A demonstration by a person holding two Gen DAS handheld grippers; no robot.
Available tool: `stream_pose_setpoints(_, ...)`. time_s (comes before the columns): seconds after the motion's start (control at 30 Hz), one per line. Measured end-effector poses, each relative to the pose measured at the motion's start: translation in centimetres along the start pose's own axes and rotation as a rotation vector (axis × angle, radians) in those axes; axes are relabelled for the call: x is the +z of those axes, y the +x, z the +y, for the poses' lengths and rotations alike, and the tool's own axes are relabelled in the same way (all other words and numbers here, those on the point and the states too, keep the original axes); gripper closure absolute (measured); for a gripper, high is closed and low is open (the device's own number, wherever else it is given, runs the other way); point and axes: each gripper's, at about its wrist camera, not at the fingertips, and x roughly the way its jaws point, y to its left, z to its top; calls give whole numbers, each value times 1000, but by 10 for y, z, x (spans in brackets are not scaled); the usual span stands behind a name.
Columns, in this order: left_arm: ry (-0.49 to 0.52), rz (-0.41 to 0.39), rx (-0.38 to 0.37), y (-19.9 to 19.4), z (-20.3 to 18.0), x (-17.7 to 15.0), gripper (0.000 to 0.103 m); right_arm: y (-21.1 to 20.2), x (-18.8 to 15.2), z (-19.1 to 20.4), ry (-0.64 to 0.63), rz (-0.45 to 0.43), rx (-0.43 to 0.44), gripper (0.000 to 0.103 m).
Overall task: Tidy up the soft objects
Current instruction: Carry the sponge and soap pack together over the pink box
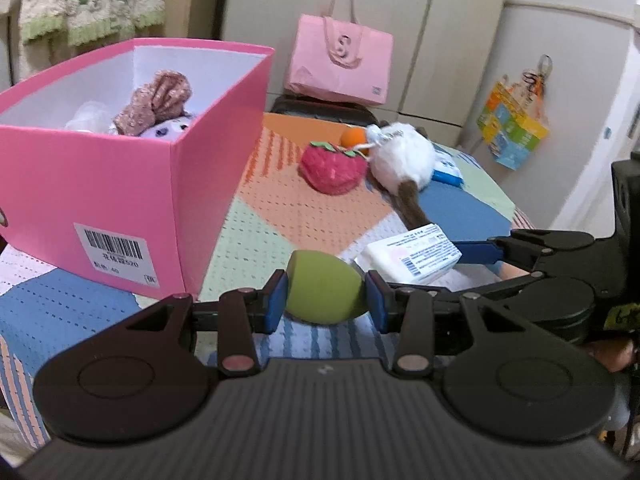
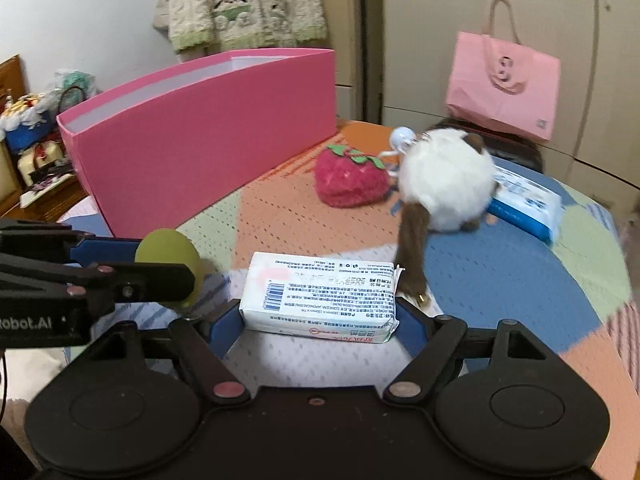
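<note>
My left gripper (image 1: pixel 325 298) is shut on a green egg-shaped sponge (image 1: pixel 322 288) just above the patchwork table cover, right of the pink box (image 1: pixel 100 184). The box holds a pink fuzzy toy (image 1: pixel 154 102) and other soft things. My right gripper (image 2: pixel 318 316) is shut on a white tissue pack (image 2: pixel 320 294); it also shows in the left wrist view (image 1: pixel 412 258). The sponge (image 2: pixel 170 250) and the pink box (image 2: pixel 200 132) show at left in the right wrist view. A red strawberry plush (image 2: pixel 350 180) and a white furry plush (image 2: pixel 446 180) with a brown tail lie further back.
A blue wet-wipe pack (image 2: pixel 526 204) lies behind the white plush. An orange ball (image 1: pixel 352 136) sits behind the strawberry plush (image 1: pixel 334 168). A pink paper bag (image 1: pixel 340 60) stands at the table's far edge before cupboards. A fleece garment (image 2: pixel 244 0) hangs on the wall.
</note>
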Motion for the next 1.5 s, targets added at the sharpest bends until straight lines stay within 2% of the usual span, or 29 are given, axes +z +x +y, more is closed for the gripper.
stream_pose_setpoints(0.07,20,11,-41,-4,3,0,62,-4,-3,1,27,13,-8,20)
stream_pose_setpoints(0.2,40,22,-64,-11,7,0,62,-15,-8,8,53,3,-25,20)
stream_pose_setpoints(0.6,64,40,-78,-42,26,6,62,-40,-15,32,117,20,-2,20)
stream_pose_setpoints(0.7,73,41,-72,-52,32,3,62,-47,-16,43,107,27,23,20)
stream_pose_setpoints(0.9,66,103,-66,-69,57,-5,62,-63,-15,68,96,35,92,20)
stream_pose_setpoints(1.07,66,124,-29,-84,73,-4,62,-75,-12,90,60,50,106,20)
stream_pose_setpoints(1.37,83,137,-64,-115,102,17,62,-90,11,118,-29,35,122,20)
stream_pose_setpoints(1.5,92,157,-104,-124,112,26,62,-96,25,127,-57,11,140,20)
